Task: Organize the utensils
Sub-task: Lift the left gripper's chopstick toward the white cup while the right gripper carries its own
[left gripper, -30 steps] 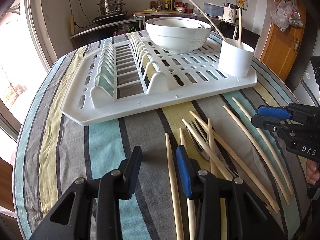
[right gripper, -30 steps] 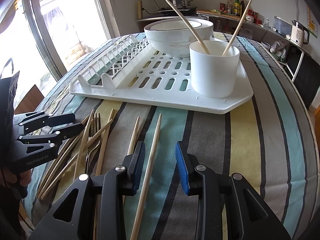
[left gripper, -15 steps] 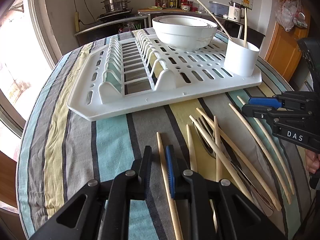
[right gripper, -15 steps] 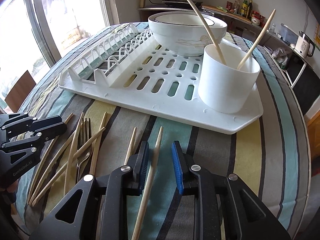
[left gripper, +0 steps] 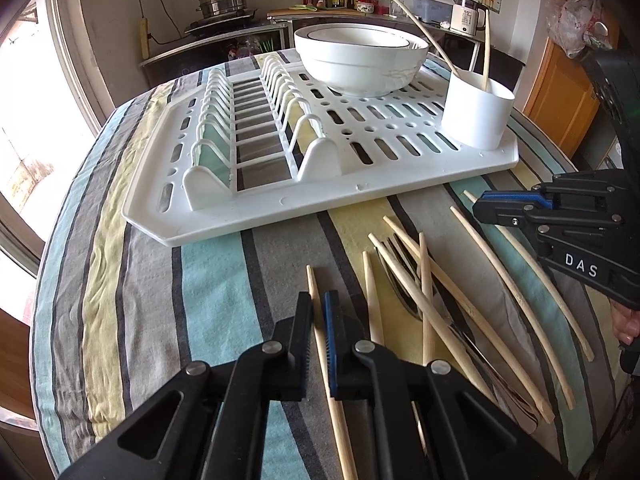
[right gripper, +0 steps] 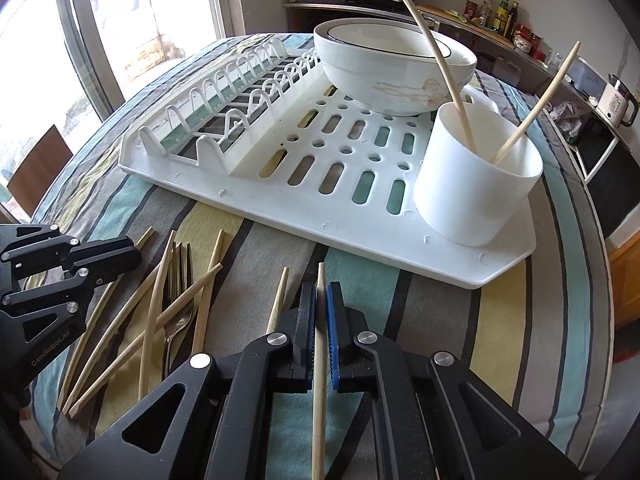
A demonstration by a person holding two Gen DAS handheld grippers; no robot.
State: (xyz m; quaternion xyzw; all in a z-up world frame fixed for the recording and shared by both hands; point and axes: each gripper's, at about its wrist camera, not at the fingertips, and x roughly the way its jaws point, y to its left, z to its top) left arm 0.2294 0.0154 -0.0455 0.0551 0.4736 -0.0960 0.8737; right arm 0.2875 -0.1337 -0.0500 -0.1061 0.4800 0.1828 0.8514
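Both grippers have closed in the last second: the left gripper (left gripper: pixel 318 328), whose jaws stood wide a moment ago, is now pinched onto the leftmost chopstick (left gripper: pixel 325 356) of the scatter, and the right gripper (right gripper: pixel 321 330) has likewise narrowed onto the rightmost chopstick (right gripper: pixel 319 360), which runs straight between its pads. Each stick seems to lie on the striped tablecloth (left gripper: pixel 132 280) (whether either is already a little off it, I cannot tell), so both grasps look made but no lift begun. Just beyond and between the two grippers lies the rest of the pile: several loose chopsticks (left gripper: pixel 516 280) crossing over a metal fork (right gripper: pixel 176 280). Farther on sits the white drying rack (left gripper: pixel 256 216), with a bowl (left gripper: pixel 360 60) at its back and the white cup (right gripper: pixel 476 184) at its near right corner, already holding two chopsticks. The next move is probably to carry both sticks to that cup.
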